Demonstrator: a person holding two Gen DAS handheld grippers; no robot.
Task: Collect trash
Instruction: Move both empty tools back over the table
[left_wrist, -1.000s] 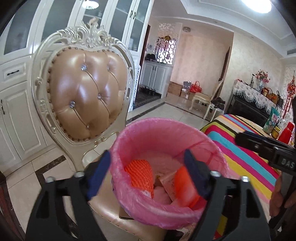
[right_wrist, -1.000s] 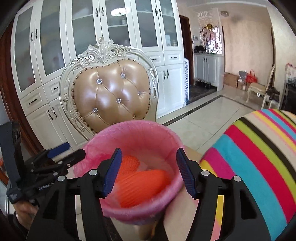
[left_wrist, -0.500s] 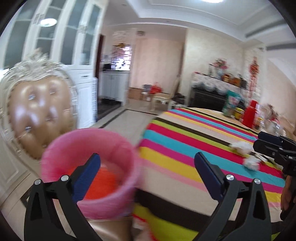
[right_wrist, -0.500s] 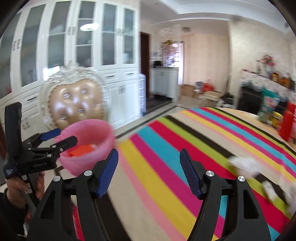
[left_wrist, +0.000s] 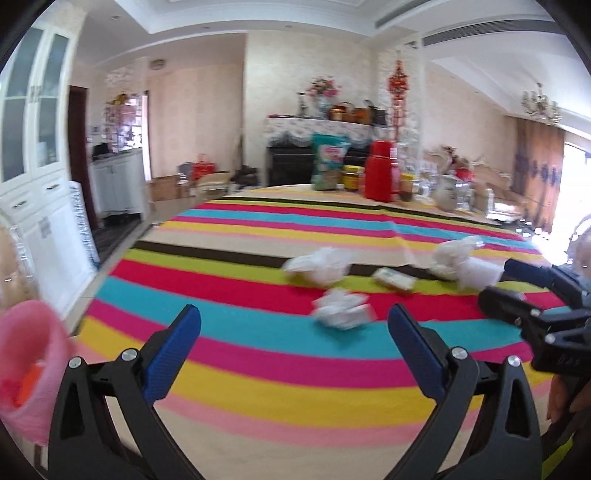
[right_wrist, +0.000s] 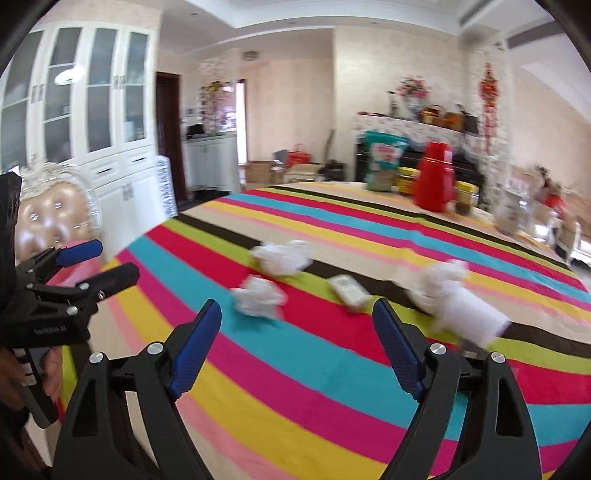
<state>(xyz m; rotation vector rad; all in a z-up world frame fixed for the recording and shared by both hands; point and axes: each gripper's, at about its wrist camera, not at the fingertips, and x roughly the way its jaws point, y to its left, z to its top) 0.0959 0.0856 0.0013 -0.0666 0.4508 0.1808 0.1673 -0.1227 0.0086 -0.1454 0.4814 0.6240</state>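
At far left the pink-lined bin (left_wrist: 27, 365) sits off the striped table (left_wrist: 258, 373) edge. Both claws hang spread and empty, the left gripper (left_wrist: 293, 350) wide, the right gripper (right_wrist: 295, 345) just opened further. Ahead lie five scraps: three crumpled tissues (right_wrist: 258, 297), one small packet (right_wrist: 349, 290), one paper roll (right_wrist: 471, 317), with bare cloth around them.

Crumpled tissues (right_wrist: 282, 256), a small packet (right_wrist: 349, 290) and white cup (right_wrist: 471, 317) litter the striped tablecloth (right_wrist: 332, 369).

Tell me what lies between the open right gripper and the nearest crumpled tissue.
Only bare striped tablecloth separates the right gripper from the crumpled tissue, seen in the right wrist view.
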